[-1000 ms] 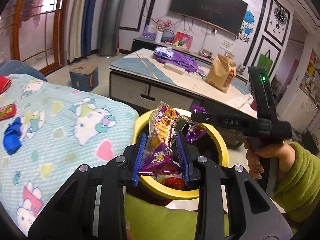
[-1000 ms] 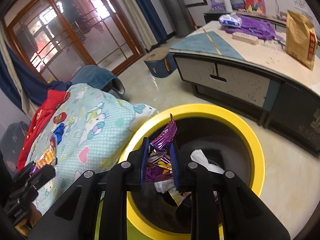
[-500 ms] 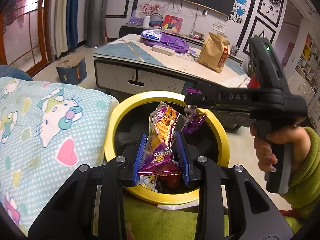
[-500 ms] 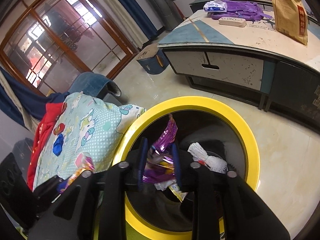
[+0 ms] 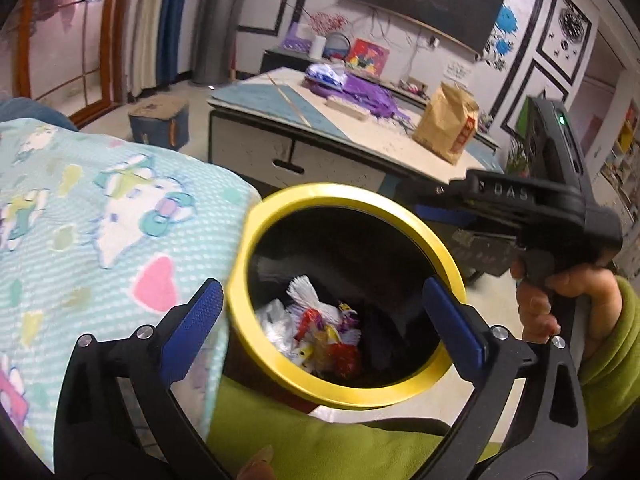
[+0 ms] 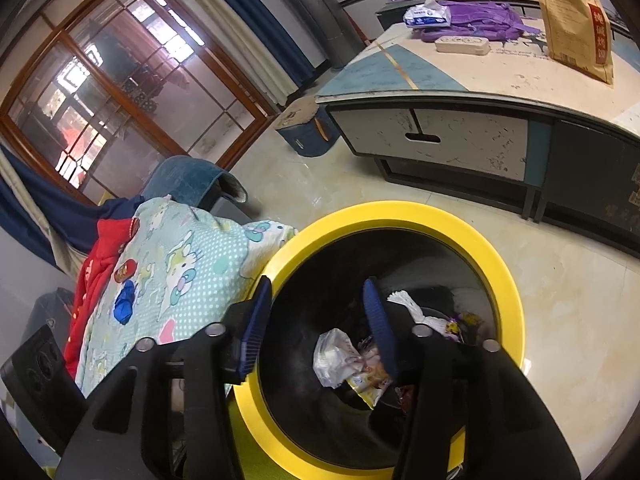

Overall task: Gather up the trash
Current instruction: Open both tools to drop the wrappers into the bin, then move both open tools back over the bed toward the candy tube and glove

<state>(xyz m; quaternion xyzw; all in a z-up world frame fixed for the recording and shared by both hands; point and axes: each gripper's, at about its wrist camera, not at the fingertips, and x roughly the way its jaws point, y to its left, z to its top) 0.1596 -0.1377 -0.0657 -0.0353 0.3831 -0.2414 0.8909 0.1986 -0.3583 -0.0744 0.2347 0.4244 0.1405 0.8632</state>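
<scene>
Beyond a cartoon-print blanket (image 5: 100,216) on the left, a low counter (image 6: 472,68) carrying a brown paper bag (image 5: 448,122) is seen at the far side of the room. Both tools are held over the yellow-rimmed bin (image 5: 288,364): the left tool (image 5: 320,320) is spread wide and empty, and the right tool (image 6: 316,320) is likewise parted with nothing gripped. Crumpled wrappers (image 5: 324,336) are seen lying at the bottom of the bin.

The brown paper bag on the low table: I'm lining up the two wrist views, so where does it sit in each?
Left wrist: brown paper bag upper right of centre, standing on the low table.
Right wrist: the bag at the top right corner.
Shared landmark: the yellow-rimmed bin, below it in both.
</scene>
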